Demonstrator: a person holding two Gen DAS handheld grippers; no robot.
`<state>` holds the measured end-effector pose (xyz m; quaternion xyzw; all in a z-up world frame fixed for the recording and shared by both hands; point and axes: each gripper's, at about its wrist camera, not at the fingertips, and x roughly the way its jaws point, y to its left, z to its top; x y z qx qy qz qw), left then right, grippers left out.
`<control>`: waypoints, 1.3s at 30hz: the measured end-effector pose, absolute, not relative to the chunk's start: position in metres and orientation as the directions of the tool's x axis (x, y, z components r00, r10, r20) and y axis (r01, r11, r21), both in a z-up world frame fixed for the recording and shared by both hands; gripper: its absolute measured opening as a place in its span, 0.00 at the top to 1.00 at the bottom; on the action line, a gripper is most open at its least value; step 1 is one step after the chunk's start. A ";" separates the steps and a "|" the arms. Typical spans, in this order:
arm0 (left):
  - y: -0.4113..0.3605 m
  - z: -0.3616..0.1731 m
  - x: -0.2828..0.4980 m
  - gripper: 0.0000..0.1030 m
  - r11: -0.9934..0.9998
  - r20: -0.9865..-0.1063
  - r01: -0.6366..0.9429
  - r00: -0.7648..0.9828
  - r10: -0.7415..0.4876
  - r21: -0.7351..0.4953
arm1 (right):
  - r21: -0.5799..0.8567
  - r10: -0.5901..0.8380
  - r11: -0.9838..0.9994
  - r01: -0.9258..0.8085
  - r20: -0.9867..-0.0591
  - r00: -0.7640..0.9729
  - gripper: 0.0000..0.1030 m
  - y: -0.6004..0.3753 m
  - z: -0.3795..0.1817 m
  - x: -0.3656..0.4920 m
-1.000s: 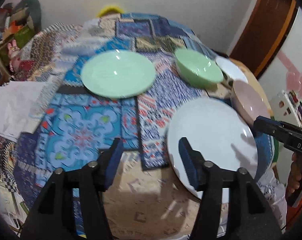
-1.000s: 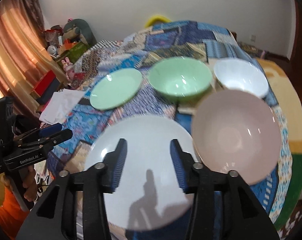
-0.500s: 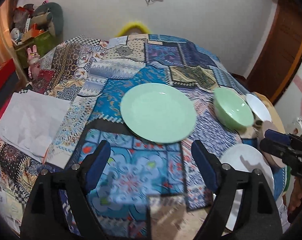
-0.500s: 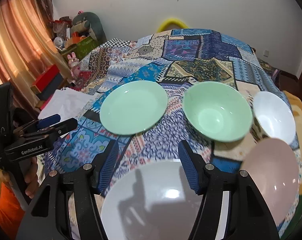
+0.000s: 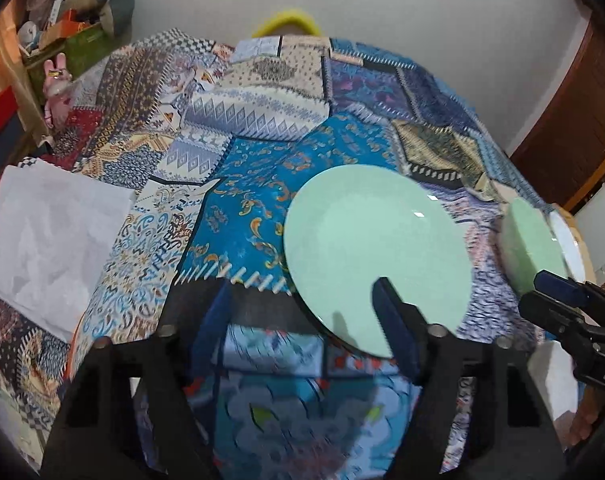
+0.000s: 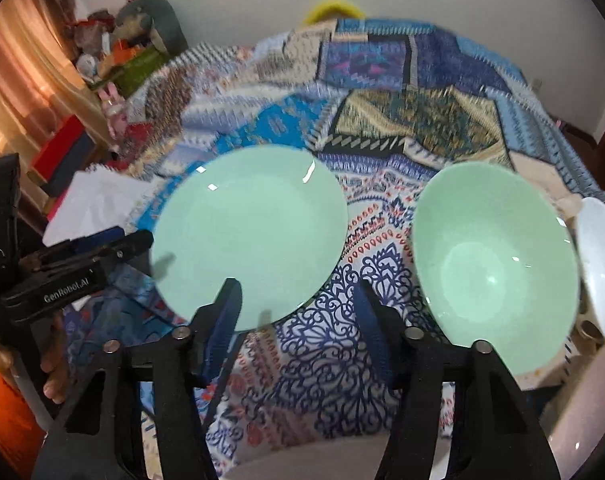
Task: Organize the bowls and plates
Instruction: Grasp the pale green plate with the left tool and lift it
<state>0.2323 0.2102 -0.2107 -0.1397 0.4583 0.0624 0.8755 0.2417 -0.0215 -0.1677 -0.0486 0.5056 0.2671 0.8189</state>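
A pale green plate (image 5: 376, 256) (image 6: 250, 232) lies flat on the patchwork cloth. My left gripper (image 5: 302, 320) (image 6: 130, 242) hovers at its near left rim, jaws closing, pads pressing on nothing. My right gripper (image 6: 298, 320) (image 5: 536, 294) hangs over the cloth between the plate and a green bowl (image 6: 494, 264) (image 5: 534, 248). Its jaws are closing too, with only cloth and the plate's rim showing in the gap. A white bowl (image 6: 600, 256) stands right of the green bowl. A pink bowl (image 6: 582, 420) and a white plate (image 6: 302, 460) lie nearest me.
A white sheet of paper (image 5: 50, 236) lies on the left side of the cloth (image 5: 262, 120). Boxes and soft toys (image 5: 82, 12) crowd the far left corner. A curtain (image 6: 22, 80) hangs at the left and a wooden door (image 5: 574, 128) stands at the right.
Both grippers have travelled away from the white plate toward the green plate, which now fills the middle of both views. Their jaws widened, then narrowed again. No dish has moved.
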 end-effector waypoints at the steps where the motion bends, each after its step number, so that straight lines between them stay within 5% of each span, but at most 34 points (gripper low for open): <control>1: 0.212 -0.215 0.237 0.42 0.953 -0.826 -0.236 0.563 -0.024 -0.189 | 0.185 0.379 0.850 -0.494 -0.866 0.327 0.61 -0.018 -0.172 0.246; 8: 0.218 -0.244 0.266 0.72 0.954 -0.862 -0.208 0.500 -0.087 -0.217 | 0.169 0.340 0.857 -0.487 -0.896 0.286 0.75 -0.011 -0.192 0.259; 21: 0.213 -0.247 0.274 0.73 0.961 -0.854 -0.175 0.511 -0.096 -0.213 | 0.157 0.326 0.843 -0.514 -0.910 0.257 0.74 -0.005 -0.199 0.262; 39: 0.200 -0.237 0.174 0.73 0.949 -0.866 -0.170 0.475 -0.158 -0.267 | 0.179 0.355 0.787 -0.590 -0.914 0.197 0.74 0.001 -0.197 0.238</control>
